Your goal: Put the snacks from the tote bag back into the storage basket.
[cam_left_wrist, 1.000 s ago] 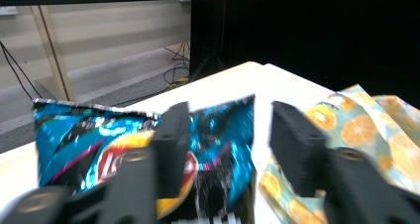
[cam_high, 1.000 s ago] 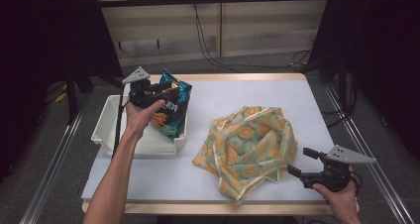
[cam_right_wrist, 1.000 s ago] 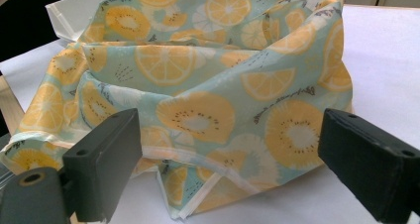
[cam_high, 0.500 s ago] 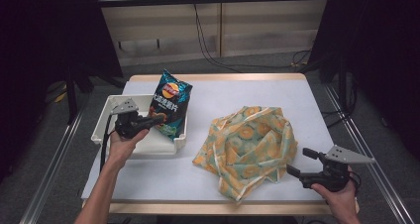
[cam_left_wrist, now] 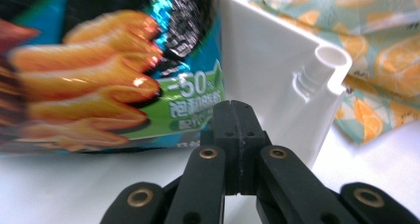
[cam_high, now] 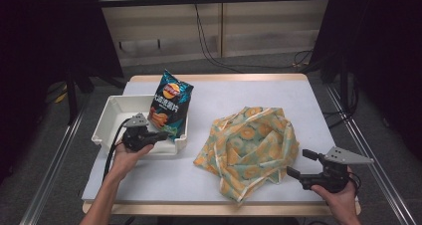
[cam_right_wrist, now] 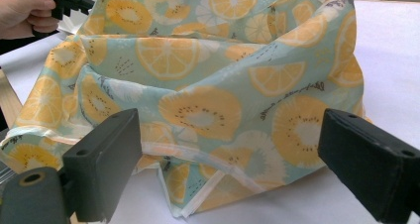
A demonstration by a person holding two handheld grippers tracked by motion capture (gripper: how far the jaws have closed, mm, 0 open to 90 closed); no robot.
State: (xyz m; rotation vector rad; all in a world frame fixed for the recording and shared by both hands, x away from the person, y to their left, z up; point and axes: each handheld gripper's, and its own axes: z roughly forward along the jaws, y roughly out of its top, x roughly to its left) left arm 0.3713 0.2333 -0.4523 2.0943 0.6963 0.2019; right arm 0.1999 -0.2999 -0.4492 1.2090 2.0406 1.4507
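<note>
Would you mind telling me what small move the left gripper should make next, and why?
Probably open it and reach for the chip bag again. The left gripper is shut on nothing, just in front of the bag's lower part, and the bag stands upright in the white tray. The right gripper waits open beside the fruit-print cloth.

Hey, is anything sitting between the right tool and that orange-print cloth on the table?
Nothing visible. The right tool has its jaws open and aimed at the cloth, whose near edge lies just beyond them on the bare table.
</note>
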